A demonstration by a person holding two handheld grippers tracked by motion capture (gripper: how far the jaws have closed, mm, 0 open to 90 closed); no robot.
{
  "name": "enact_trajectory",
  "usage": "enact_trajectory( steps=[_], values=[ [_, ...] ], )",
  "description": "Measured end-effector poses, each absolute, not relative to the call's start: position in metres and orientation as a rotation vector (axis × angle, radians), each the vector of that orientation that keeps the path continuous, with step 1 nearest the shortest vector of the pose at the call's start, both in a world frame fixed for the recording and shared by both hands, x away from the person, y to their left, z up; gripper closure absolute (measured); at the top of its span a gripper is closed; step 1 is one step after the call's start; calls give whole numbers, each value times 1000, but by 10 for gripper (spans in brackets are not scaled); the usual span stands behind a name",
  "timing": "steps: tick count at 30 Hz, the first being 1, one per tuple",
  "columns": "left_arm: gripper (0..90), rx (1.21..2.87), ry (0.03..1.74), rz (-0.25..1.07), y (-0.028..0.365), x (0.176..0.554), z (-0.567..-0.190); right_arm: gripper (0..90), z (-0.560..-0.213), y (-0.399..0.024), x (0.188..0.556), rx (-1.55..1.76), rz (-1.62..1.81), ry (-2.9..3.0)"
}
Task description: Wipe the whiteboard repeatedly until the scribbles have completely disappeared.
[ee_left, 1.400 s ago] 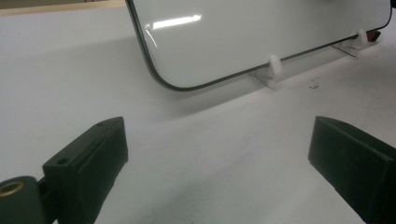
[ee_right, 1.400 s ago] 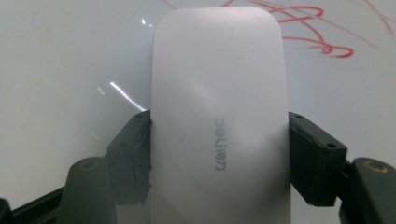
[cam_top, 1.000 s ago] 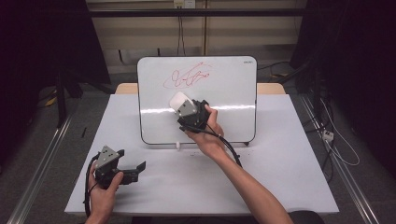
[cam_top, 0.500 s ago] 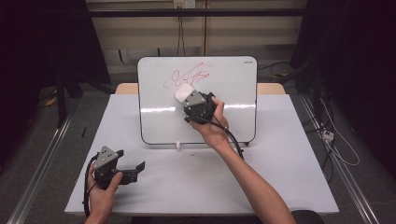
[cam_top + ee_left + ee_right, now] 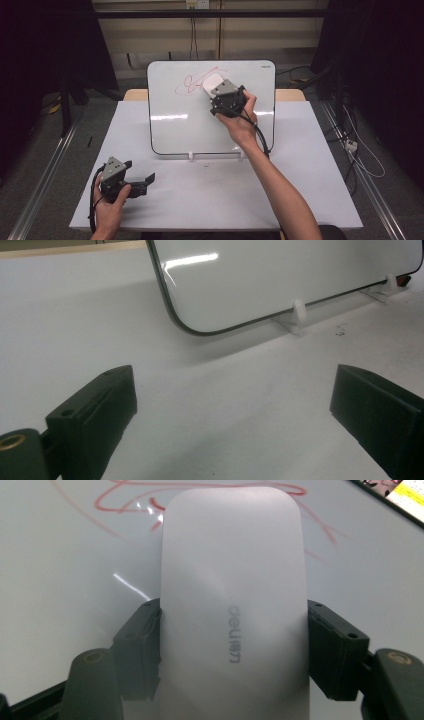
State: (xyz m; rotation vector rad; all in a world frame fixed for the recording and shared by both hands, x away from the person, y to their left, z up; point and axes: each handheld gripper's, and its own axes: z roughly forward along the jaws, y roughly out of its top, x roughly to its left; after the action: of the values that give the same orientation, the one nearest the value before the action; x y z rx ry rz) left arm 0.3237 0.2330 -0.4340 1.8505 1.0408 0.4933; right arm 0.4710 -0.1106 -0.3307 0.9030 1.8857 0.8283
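A whiteboard (image 5: 190,120) leans upright at the back of the table, with a red scribble (image 5: 192,82) near its top. My right gripper (image 5: 214,86) is shut on a white eraser (image 5: 212,81), held against the board at the scribble's right end. In the right gripper view the eraser (image 5: 232,600) sits between both pads, flat on the board over red lines (image 5: 125,500). My left gripper (image 5: 142,181) rests on the table at the front left, open and with nothing in it. Its jaws stand wide apart in the left gripper view, facing the whiteboard's lower corner (image 5: 185,322).
The white table top (image 5: 310,165) spreads around the board. The board stands on small white feet (image 5: 298,310). Dark curtains, cables and floor rails surround the table on both sides.
My right gripper has carried the eraser up and to the right across the board, up to the red scribble. The left gripper has stayed where it was.
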Motion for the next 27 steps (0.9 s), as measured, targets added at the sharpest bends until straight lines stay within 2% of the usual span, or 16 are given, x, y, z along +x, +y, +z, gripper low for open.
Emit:
enact_trajectory(
  steps=[10,27],
  values=[
    [48,1846,1045,495,234,323,-434,315,-313,-135,485,970,831,1835],
    [48,1843,1044,494,233,324,-433,314,-304,-142,492,1032,841,1791]
  ],
)
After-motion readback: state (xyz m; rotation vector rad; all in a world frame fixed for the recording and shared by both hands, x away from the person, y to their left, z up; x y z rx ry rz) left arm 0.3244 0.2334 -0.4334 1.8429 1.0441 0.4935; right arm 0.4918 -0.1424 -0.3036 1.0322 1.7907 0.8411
